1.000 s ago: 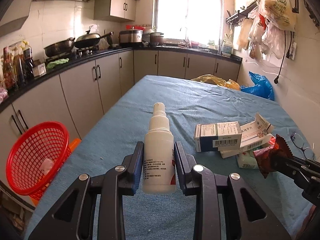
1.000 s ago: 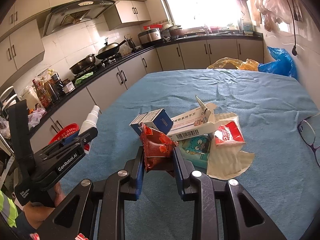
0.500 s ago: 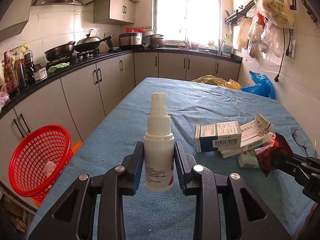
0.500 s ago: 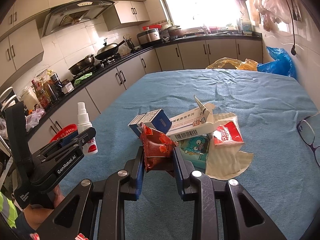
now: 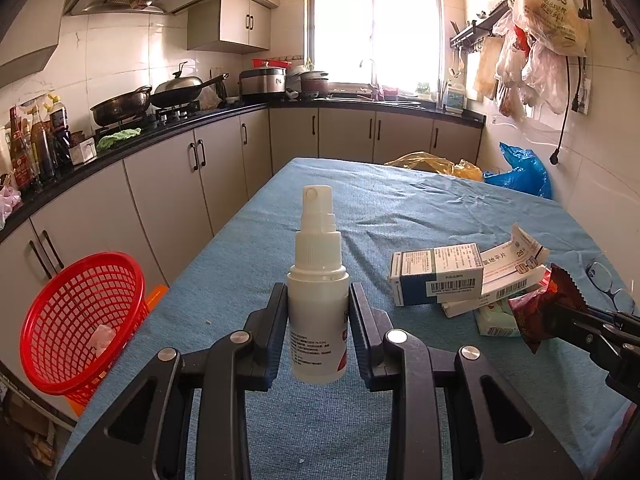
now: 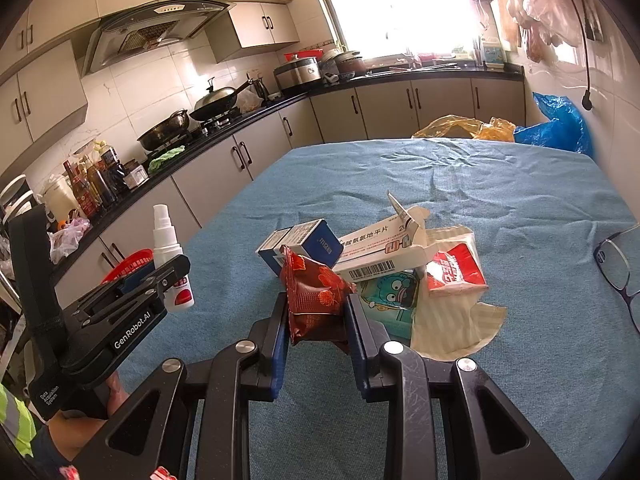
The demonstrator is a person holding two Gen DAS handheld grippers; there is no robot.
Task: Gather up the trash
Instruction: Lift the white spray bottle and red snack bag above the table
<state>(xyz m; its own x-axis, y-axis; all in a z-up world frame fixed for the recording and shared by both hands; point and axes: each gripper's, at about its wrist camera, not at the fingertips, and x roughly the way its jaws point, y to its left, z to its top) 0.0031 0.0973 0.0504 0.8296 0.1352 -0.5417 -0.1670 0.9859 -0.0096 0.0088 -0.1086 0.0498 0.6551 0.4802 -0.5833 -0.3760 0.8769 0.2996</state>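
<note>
**Two grippers, one trash item each, over the blue table**

- Left gripper: fingers clenched on an upright white spray bottle, lifted clear of the table; label print too small to read. Housing reads "GenRobot.AI".
- Right gripper: grasping a crumpled red snack wrapper; its print cannot be made out.
- Pile just beyond: blue-and-white carton, open white carton with barcode and Chinese characters, cartoon tissue pack.
- Red basket: beside the table's left edge, partly hidden in the right view.
- Eyeglasses: cut off at frame edge.
</note>
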